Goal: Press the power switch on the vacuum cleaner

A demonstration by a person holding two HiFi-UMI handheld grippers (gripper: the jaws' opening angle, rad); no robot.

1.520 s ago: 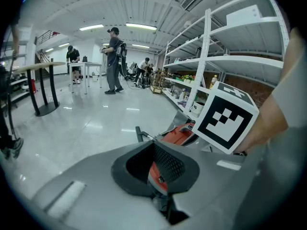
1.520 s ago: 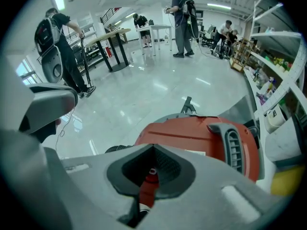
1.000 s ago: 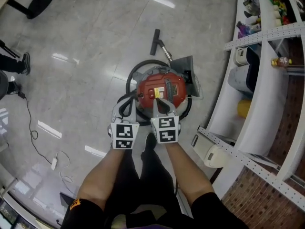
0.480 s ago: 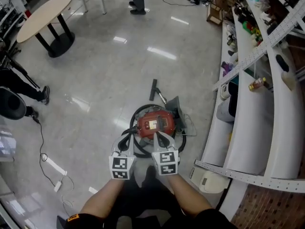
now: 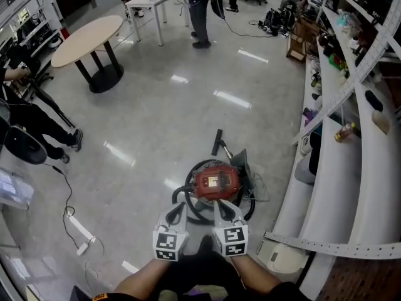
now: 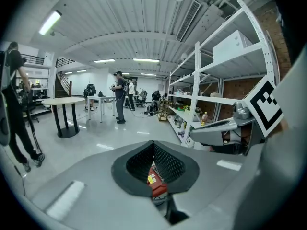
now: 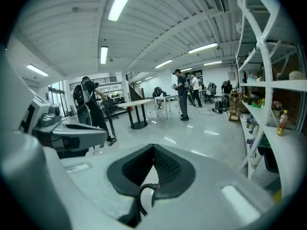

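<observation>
The red vacuum cleaner stands on the shiny floor with its black hose coiled round it and its floor nozzle lying beyond. Both grippers hang side by side just short of its near edge, above it. My left gripper is shut and empty, and between its pads in the left gripper view a bit of the red vacuum body shows. My right gripper is shut too, near the vacuum's rim; in the right gripper view only a loop of the hose shows under it.
White shelving with bottles runs along the right, and a white appliance sits at its foot. A round table stands far left. People stand at the far end and at the left edge. A cable and power strip lie on the floor.
The head view has tilted up and now takes in far more of the room. The right gripper's tip has come off the vacuum's red top, and both grippers sit nearer the person.
</observation>
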